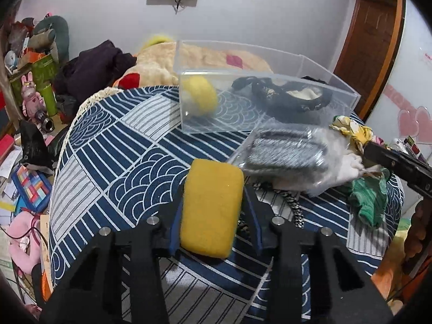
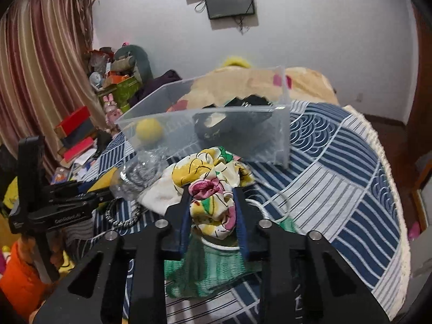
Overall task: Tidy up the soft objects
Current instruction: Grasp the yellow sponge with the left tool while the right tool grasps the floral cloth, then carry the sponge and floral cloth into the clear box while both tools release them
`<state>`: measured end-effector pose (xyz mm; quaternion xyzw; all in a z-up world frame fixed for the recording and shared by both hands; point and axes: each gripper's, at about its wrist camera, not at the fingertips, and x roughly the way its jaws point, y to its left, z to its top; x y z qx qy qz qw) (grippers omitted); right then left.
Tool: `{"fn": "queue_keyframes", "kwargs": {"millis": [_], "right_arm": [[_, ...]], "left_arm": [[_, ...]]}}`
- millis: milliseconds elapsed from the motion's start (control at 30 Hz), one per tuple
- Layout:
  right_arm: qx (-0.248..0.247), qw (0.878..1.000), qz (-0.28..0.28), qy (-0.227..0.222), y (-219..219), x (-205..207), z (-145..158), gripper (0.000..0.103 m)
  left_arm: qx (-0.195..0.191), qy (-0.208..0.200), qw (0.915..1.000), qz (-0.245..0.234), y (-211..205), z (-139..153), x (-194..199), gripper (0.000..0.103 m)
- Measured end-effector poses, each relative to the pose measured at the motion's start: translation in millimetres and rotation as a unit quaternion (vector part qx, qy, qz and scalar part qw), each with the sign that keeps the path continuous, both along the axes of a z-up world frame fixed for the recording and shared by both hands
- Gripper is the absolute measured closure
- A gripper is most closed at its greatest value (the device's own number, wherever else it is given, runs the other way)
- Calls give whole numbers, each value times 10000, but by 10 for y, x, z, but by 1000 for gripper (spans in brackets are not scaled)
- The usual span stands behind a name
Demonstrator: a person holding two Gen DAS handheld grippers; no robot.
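left wrist view showed the left tongs (image 1: 213,210) clenched on a yellow sponge (image 1: 211,207), which stood between the blue pads, held above the bench (image 1: 108,145) and its blue-and-white patterned cloth. further back sat a clear plastic box (image 1: 259,91), resting on the bench, with a yellow ball (image 1: 201,94) in its left end and a black item (image 1: 286,100) in its right part. just right of the sponge lay a clear bag (image 1: 286,156) holding something grey and striped, over a white cloth (image 1: 348,167). a braided cord (image 1: 293,208) ran beneath the bag. farther right a green cloth (image 1: 370,197) lay bunched near the bench edge, and the floral cloth (image 1: 353,129) showed at the tip of the other tool.

right wrist view showed, at far left, the left tongs (image 2: 100,189) side-on with the yellow sponge (image 2: 104,179) only partly seen. next came the clear bag (image 2: 140,172) and white cloth (image 2: 162,194), then the right tongs (image 2: 212,210) grasping the floral cloth (image 2: 213,186), a yellow, white, pink and green bundle pinched between both pads. the green cloth (image 2: 205,267) lay on the bench (image 2: 337,189) beneath it. the clear plastic box (image 2: 216,129) stood just beyond, with the yellow ball (image 2: 149,131) at left and black item (image 2: 232,124) at right
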<state>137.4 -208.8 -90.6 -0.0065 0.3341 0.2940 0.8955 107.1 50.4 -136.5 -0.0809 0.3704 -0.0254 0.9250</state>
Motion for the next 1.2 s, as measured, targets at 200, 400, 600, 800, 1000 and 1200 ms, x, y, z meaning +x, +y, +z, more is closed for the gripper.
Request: {"fn": "queue_keyframes", "kwargs": {"millis": [200, 400, 600, 800, 1000, 1200], "right_arm": [[183, 9994, -120, -284, -91, -50, 186, 82], [310, 9972, -215, -652, -132, -87, 415, 82], [453, 9943, -211, -939, -69, -12, 632, 82], [451, 9926, -198, -1107, 64, 143, 720, 82], [302, 9925, -156, -1171, 234, 305, 718, 82], [-6, 9947, -21, -1032, 422, 517, 653, 82]], "left_arm": [[89, -361, 9993, 15, -19, 283, -81, 63], [142, -837, 9964, 3, -47, 643, -95, 63], [227, -1274, 9916, -14, -109, 971, 1, 63], [250, -1542, 9877, 23, -144, 1157, 198, 63], [114, -1526, 9882, 9, -146, 1175, 443, 63], [137, -1113, 9937, 19, -151, 999, 827, 63]]}}
